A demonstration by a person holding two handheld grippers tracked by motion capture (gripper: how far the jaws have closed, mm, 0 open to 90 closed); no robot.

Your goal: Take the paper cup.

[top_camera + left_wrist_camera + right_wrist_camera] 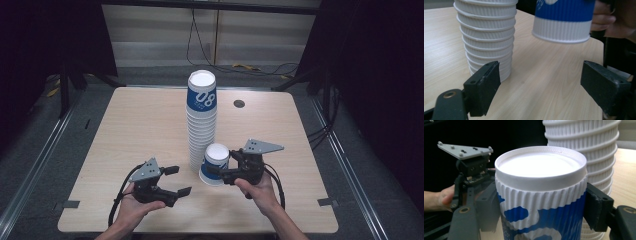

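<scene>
A tall stack of upside-down white ribbed paper cups (202, 120), the top one blue-printed, stands at the table's middle. Just right of its base is a single upside-down blue-and-white cup (215, 164). My right gripper (220, 172) is shut on it, with a pad on each side of the cup (540, 195). In the left gripper view this cup (564, 22) hangs slightly tilted, a little off the tabletop. My left gripper (180, 180) is open and empty near the front, left of the stack (486, 37), its jaws wide apart (541, 87).
The light wooden table (125, 130) has a round cable hole (239, 103) at the back right. Bare tabletop lies left and right of the stack. Dark curtains and floor cables surround the table. The left gripper's grey plate (465, 150) sits beyond the held cup.
</scene>
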